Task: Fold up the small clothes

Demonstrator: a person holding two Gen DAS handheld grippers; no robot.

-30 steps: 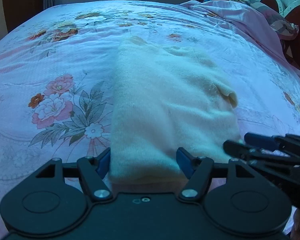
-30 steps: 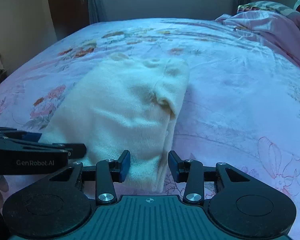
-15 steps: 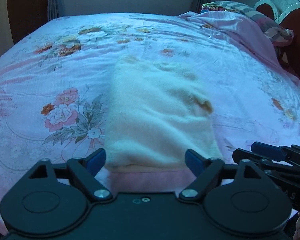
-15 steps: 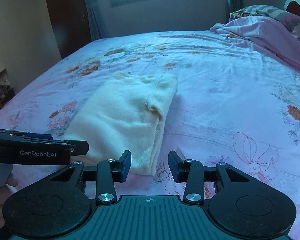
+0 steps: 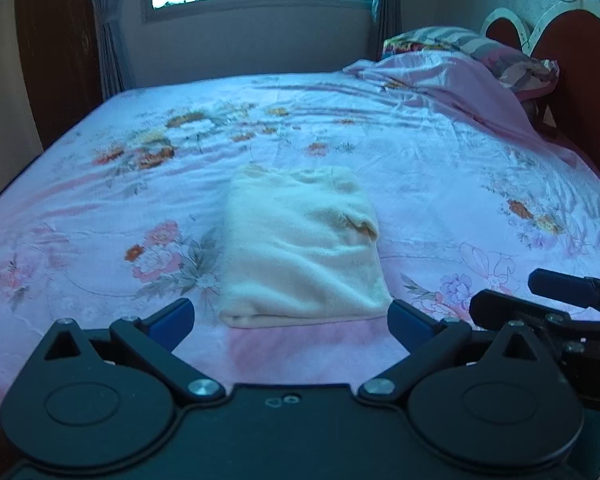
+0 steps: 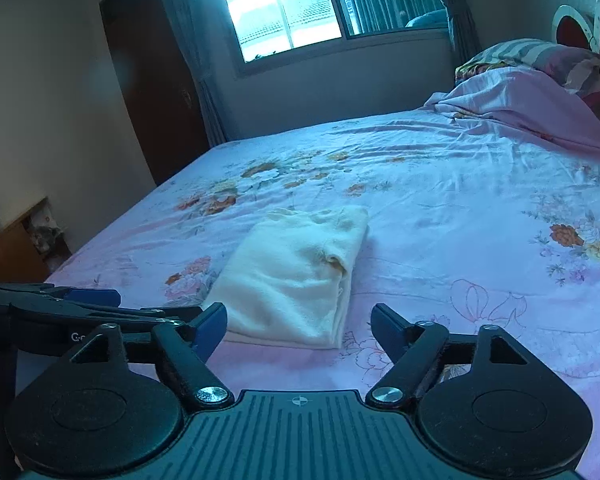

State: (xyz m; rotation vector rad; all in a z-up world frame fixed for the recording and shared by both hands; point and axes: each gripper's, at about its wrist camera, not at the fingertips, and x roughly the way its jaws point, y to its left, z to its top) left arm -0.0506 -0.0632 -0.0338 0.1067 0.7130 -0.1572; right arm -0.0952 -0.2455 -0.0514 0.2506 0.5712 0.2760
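A cream garment point(image 5: 300, 248) lies folded into a neat rectangle on the pink floral bedsheet point(image 5: 440, 168). My left gripper point(image 5: 290, 318) hovers just short of the garment's near edge; its jaws are opening wide and hold nothing. In the right wrist view the same folded cream garment point(image 6: 296, 276) lies ahead and slightly left. My right gripper point(image 6: 298, 324) is also back from it, jaws opening, with nothing between the blue pads. Each gripper shows at the edge of the other's view.
A crumpled pink blanket point(image 5: 452, 80) and pillows point(image 5: 472, 44) are heaped at the bed's far right by the red headboard point(image 5: 580, 80). A window point(image 6: 284, 8) and dark door point(image 6: 152, 80) stand beyond the bed. A wooden cabinet point(image 6: 16, 248) sits left.
Both grippers let go of the garment's near edge, opened wider and pulled back and up. The folded garment stays in place on the bed.
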